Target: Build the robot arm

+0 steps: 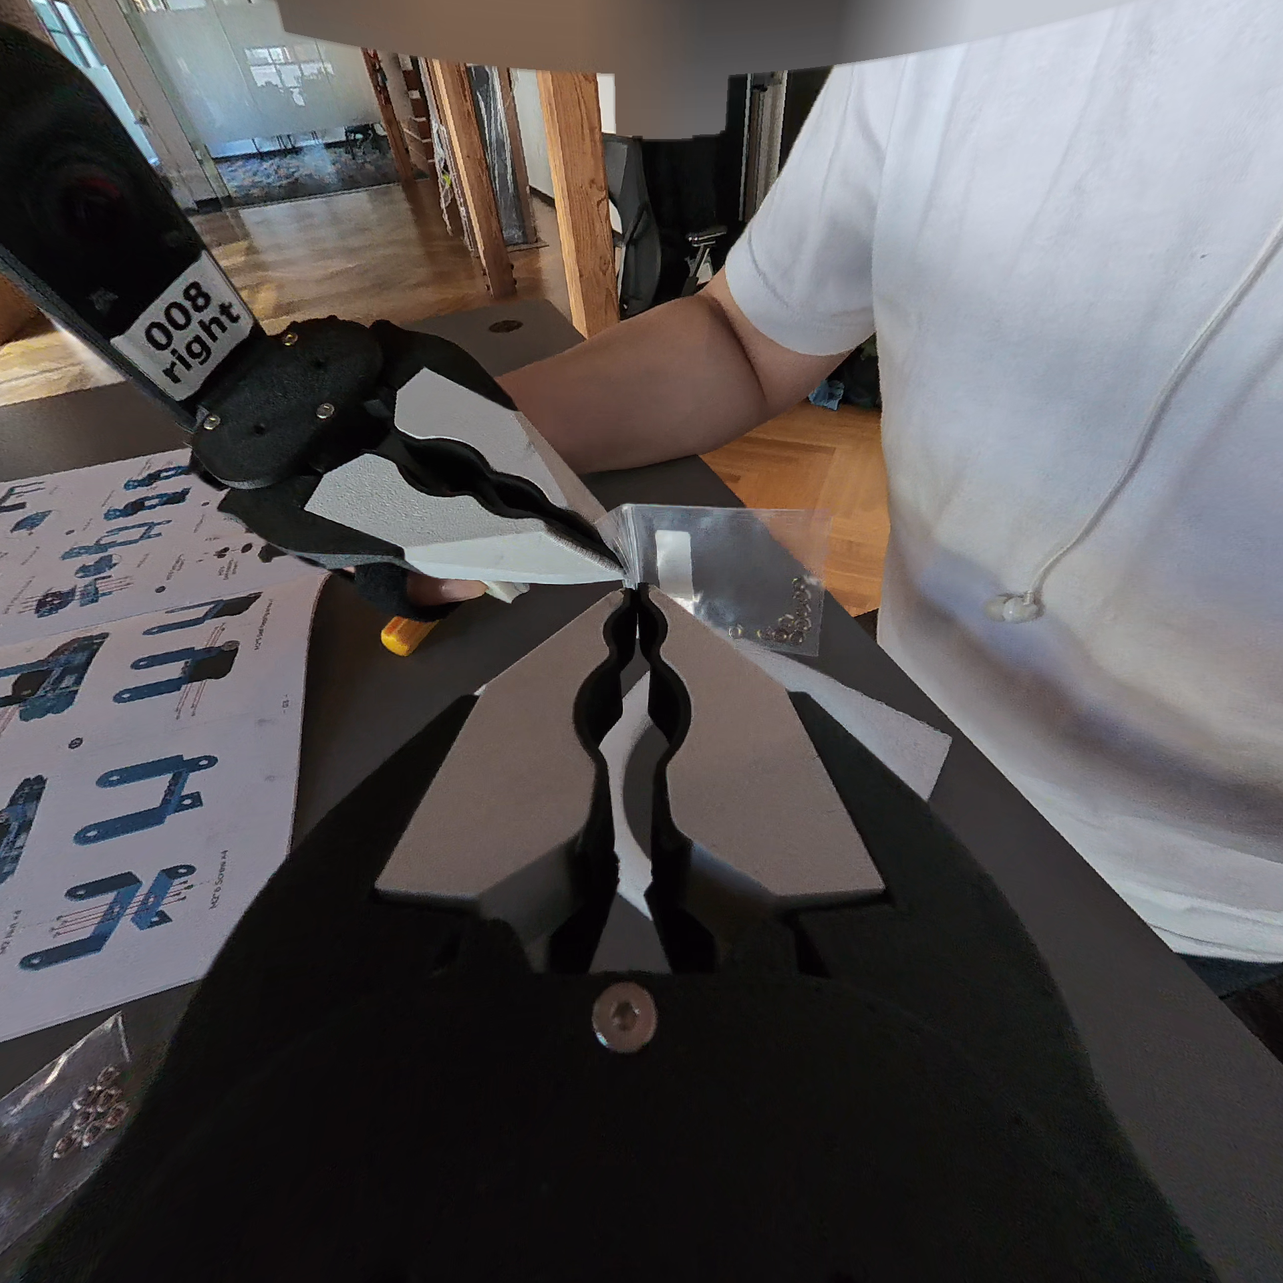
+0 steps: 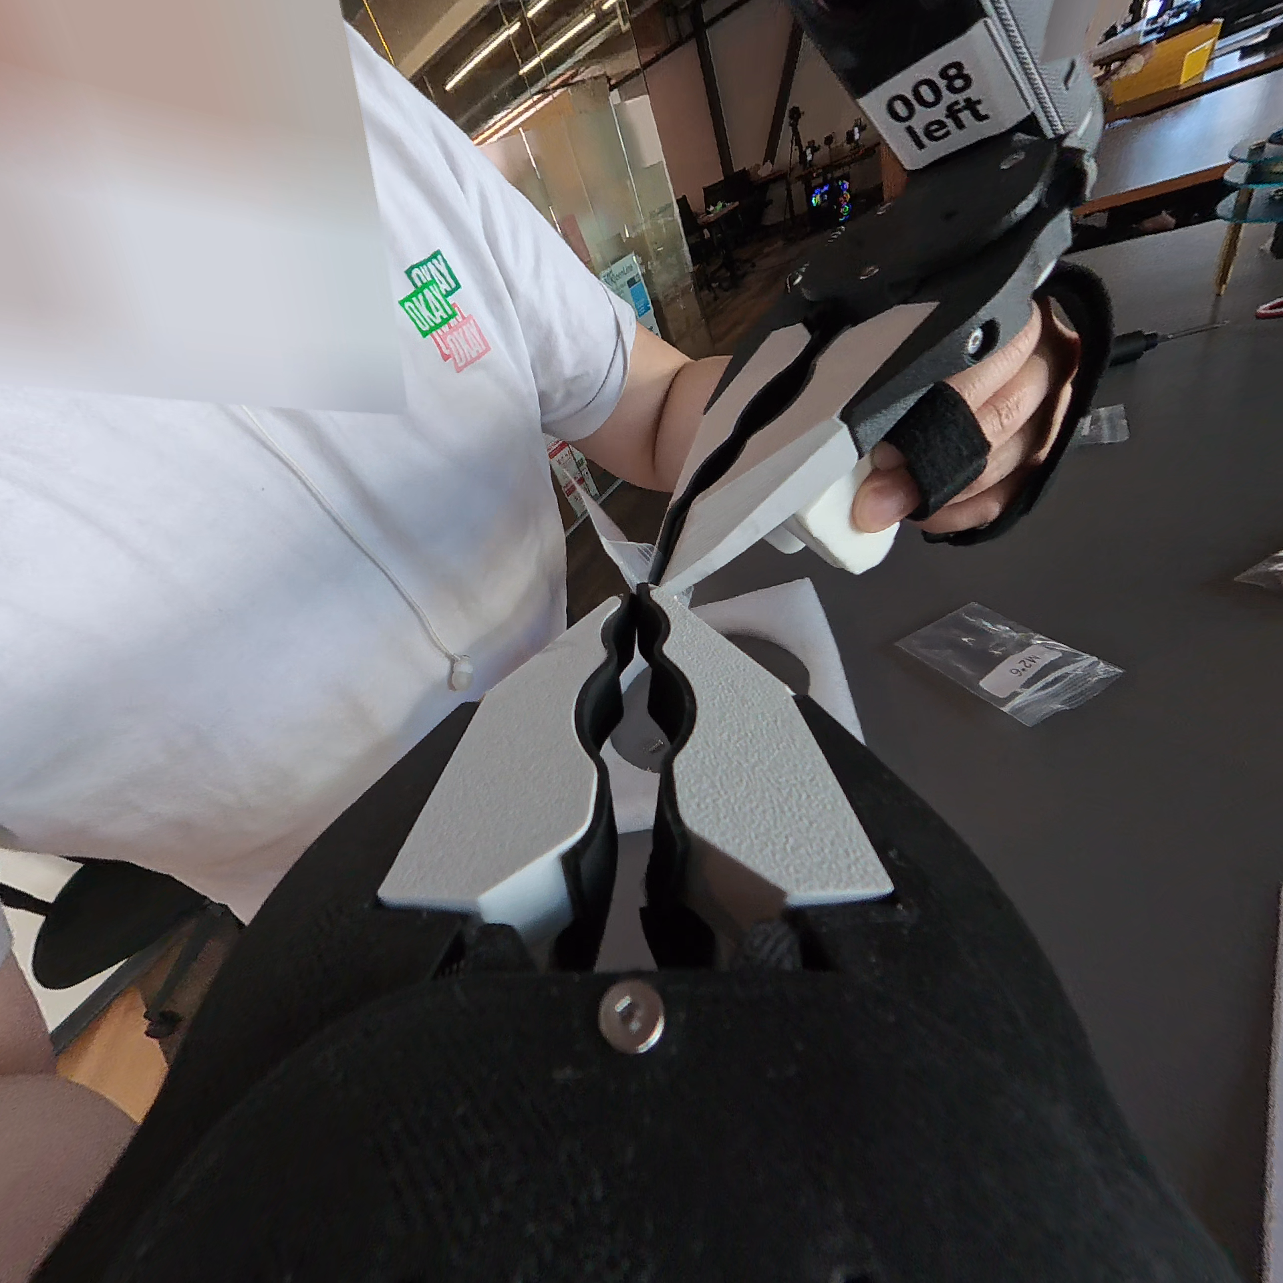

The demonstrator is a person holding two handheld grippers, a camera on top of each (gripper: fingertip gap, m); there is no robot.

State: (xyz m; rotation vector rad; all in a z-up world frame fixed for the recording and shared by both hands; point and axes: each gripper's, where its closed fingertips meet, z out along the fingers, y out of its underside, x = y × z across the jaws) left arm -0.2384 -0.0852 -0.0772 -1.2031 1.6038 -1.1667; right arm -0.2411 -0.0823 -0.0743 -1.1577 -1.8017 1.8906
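Note:
A small clear plastic bag with several tiny metal rings in its lower corner hangs in the air above the dark table. My left gripper is shut on the bag's near edge. My right gripper comes in from the left and is shut on the same edge, tips almost touching the left gripper's. In the right wrist view my right gripper is shut on the bag, seen edge-on, with the left gripper pinching it from above right.
Printed sheets with blue part drawings lie at the left. Another bag of small metal parts and an orange object are nearby. A white sheet with a round cutout lies under the grippers. A labelled clear bag lies to the right. A person in a white shirt stands close. The tips of both grippers are at nearly the same place.

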